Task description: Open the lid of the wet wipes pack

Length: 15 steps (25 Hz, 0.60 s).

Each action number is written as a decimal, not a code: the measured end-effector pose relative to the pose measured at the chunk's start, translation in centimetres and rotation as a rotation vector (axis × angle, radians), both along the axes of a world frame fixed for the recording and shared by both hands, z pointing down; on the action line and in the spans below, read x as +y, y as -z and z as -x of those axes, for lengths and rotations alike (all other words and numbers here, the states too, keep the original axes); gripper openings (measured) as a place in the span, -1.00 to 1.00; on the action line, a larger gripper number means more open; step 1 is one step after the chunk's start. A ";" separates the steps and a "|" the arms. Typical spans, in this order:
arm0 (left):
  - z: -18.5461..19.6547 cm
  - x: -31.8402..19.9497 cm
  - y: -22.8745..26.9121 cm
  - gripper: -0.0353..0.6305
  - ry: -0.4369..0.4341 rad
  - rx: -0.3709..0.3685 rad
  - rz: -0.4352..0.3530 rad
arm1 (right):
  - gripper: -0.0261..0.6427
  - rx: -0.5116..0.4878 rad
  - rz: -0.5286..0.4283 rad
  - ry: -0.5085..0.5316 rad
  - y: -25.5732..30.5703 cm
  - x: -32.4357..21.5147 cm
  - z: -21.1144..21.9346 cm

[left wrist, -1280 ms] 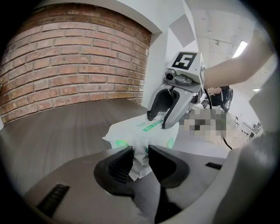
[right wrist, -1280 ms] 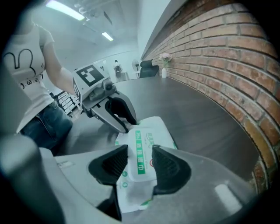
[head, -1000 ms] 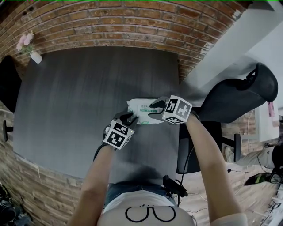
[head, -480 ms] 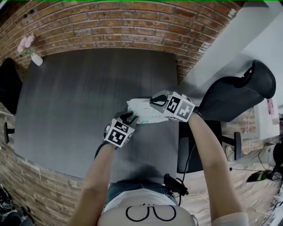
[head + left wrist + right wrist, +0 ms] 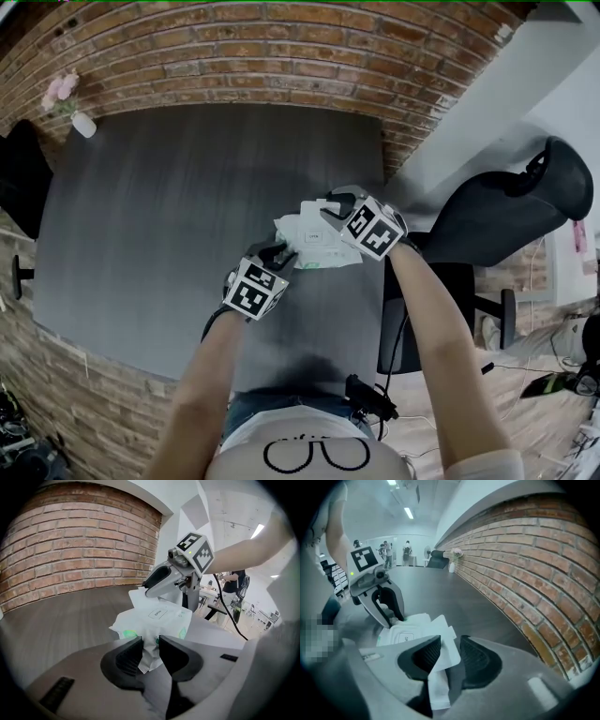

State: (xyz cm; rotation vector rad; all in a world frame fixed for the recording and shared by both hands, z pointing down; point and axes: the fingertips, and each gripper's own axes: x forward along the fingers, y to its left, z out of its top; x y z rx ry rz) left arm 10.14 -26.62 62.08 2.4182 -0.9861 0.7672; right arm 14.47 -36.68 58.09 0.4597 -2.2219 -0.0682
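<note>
**First speaker:** While the two grippers met over the dark table, where was the wet wipes pack?

**Second speaker:** It sat between them, by the table's near right edge, in front of the person. Whether it rested on the tabletop or hung just above it could not be told.

**First speaker:** What was the left gripper doing?

**Second speaker:** Its jaws were pinched together on the crimped end seam of the pack, holding that end.

**First speaker:** And the right gripper?

**Second speaker:** It was at the pack's far end. Its jaws were opening, with the white lid between them. The lid lay against one pad, with a gap to the other, and stood lifted off the pack's top.

**First speaker:** Anything else?

**Second speaker:** A brick wall curved behind the table, and a small vase of pink flowers stood at its far left corner.
</note>
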 end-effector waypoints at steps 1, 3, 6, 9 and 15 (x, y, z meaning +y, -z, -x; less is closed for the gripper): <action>0.0 0.0 0.0 -0.56 0.000 0.002 0.002 | -0.53 0.009 -0.005 -0.009 -0.5 -0.3 0.0; -0.1 0.0 0.0 -0.56 -0.001 0.006 -0.002 | -0.47 0.028 -0.016 -0.035 -1.3 -0.7 -0.2; -0.1 -0.1 0.0 -0.56 -0.002 0.004 -0.005 | -0.37 0.042 -0.024 -0.068 -2.2 -1.3 -0.4; 0.0 -0.1 -0.1 -0.56 0.003 -0.001 -0.002 | -0.37 0.028 -0.023 -0.086 -2.6 -1.4 -0.3; 0.1 -0.1 -0.2 -0.56 0.010 -0.021 -0.015 | -0.34 -0.003 -0.042 -0.100 -1.2 -1.1 0.0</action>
